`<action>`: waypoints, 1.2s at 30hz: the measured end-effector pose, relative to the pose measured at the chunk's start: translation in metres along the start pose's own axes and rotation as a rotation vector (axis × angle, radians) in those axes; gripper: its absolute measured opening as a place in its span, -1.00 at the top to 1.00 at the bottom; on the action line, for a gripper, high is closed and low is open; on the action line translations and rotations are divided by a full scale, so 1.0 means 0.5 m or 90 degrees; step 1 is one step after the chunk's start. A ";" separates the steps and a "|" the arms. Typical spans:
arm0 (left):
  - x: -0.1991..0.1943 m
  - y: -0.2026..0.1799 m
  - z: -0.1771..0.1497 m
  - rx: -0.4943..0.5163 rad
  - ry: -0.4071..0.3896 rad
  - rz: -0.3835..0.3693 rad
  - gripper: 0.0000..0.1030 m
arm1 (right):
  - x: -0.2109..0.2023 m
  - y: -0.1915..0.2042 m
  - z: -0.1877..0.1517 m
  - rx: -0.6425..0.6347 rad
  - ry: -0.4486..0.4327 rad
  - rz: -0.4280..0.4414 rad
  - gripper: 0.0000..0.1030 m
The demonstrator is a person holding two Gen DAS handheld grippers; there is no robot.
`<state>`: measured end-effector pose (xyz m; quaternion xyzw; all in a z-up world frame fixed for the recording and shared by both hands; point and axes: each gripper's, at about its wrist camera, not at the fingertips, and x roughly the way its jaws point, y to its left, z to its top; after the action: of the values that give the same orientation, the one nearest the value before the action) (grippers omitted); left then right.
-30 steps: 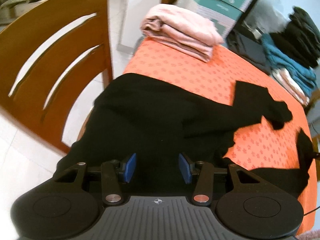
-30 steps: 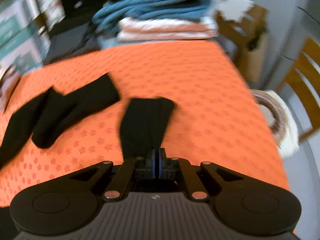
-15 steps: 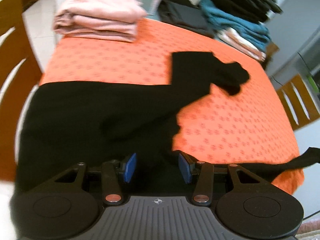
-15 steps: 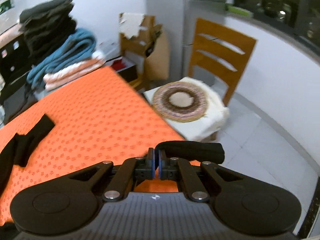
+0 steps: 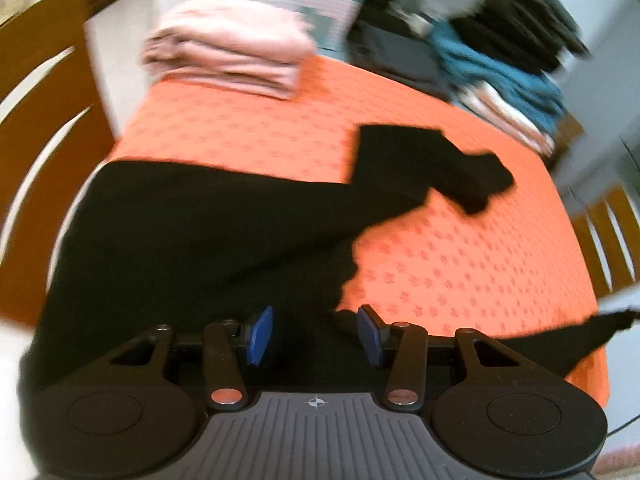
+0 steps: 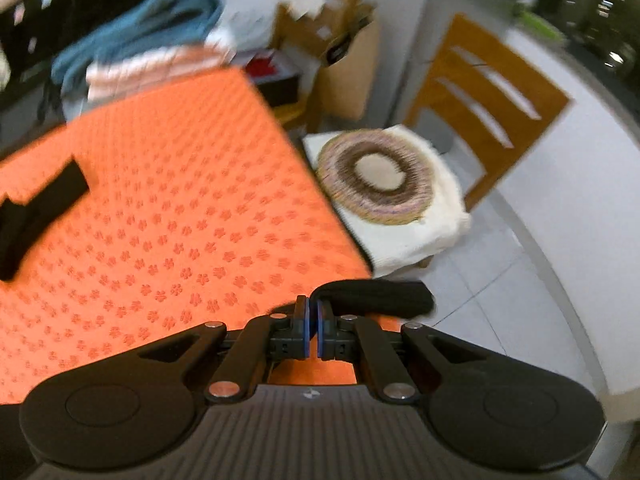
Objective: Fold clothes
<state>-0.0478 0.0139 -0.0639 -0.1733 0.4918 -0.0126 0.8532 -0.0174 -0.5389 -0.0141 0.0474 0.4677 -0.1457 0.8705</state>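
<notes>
Garment: black garment (image 5: 192,236) spread over the near left corner of the table (image 5: 460,272), one sleeve (image 5: 432,168) reaching toward the middle; I see its left side draping over the table's left edge.
Left gripper: my left gripper (image 5: 316,334) sits above the garment at the near edge, blue pads (image 5: 260,334) wide apart, nothing between them.
Right gripper: my right gripper (image 6: 312,332) is pinched together on a black strip of the garment (image 6: 376,298), held past the table's near right corner.
Table: orange cloth with a small flower print.
Far edge: folded pink pile (image 5: 228,48) at the far left corner; teal and dark stack (image 5: 512,60) off the far right.
Beside table: wooden chair (image 6: 484,100) with a round cushion (image 6: 378,176), near the right edge.
</notes>
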 end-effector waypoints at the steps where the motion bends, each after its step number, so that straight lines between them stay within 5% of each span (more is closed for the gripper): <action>1: -0.005 0.003 -0.005 -0.019 -0.004 0.010 0.03 | 0.021 0.010 0.014 -0.016 0.007 0.007 0.91; 9: -0.050 0.003 -0.044 -0.139 -0.055 0.099 0.03 | 0.186 0.091 0.124 -0.138 0.065 0.068 0.57; 18: -0.075 -0.007 -0.042 -0.205 -0.101 0.148 0.02 | 0.231 0.232 0.199 -0.207 0.062 0.188 0.41; 26: -0.028 0.024 0.031 -0.224 -0.099 0.165 0.02 | 0.270 0.355 0.263 -0.266 0.059 0.291 0.31; 36: 0.076 0.087 0.163 -0.330 -0.060 0.131 0.01 | 0.326 0.445 0.263 -0.286 0.076 0.281 0.22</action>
<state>0.0344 0.0703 -0.0719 -0.3352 0.4535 0.2084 0.7991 0.2389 -0.3896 -0.0879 -0.0375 0.5166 0.1568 0.8409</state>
